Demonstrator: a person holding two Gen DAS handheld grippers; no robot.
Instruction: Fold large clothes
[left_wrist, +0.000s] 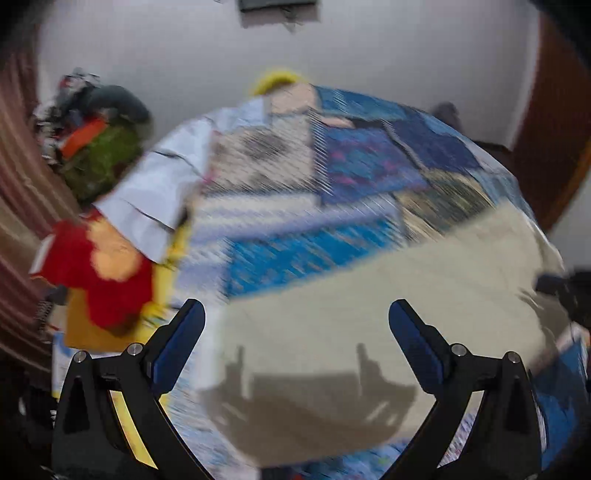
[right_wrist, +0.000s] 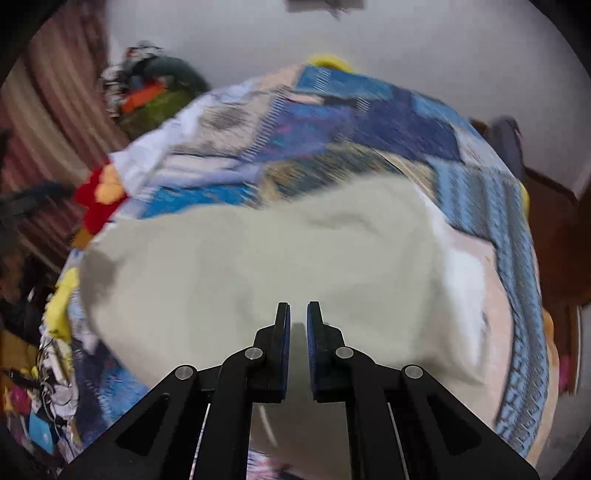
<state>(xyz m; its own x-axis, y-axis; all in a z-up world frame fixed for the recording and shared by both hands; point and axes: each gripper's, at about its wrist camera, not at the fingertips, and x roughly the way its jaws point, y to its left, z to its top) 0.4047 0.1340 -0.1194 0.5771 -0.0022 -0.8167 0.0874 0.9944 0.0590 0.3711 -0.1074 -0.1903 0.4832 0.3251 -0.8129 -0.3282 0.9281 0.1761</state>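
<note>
A large cream garment (left_wrist: 369, 295) lies spread on a bed covered with a blue patchwork blanket (left_wrist: 351, 166). My left gripper (left_wrist: 295, 314) is open above the garment's near part and holds nothing; its shadow falls on the cloth. In the right wrist view the cream garment (right_wrist: 258, 258) fills the middle, with a raised fold at its far right. My right gripper (right_wrist: 298, 314) has its jaws nearly closed with a narrow gap, just over the garment's near edge; I cannot tell whether cloth is pinched between them. Both views are motion-blurred.
A white cloth (left_wrist: 162, 184) and a red and orange garment (left_wrist: 99, 273) lie at the bed's left side. A heap of clothes (left_wrist: 96, 140) sits at the far left by a striped curtain (right_wrist: 62, 110). A white wall stands behind. Clutter and cables lie at the lower left (right_wrist: 48, 387).
</note>
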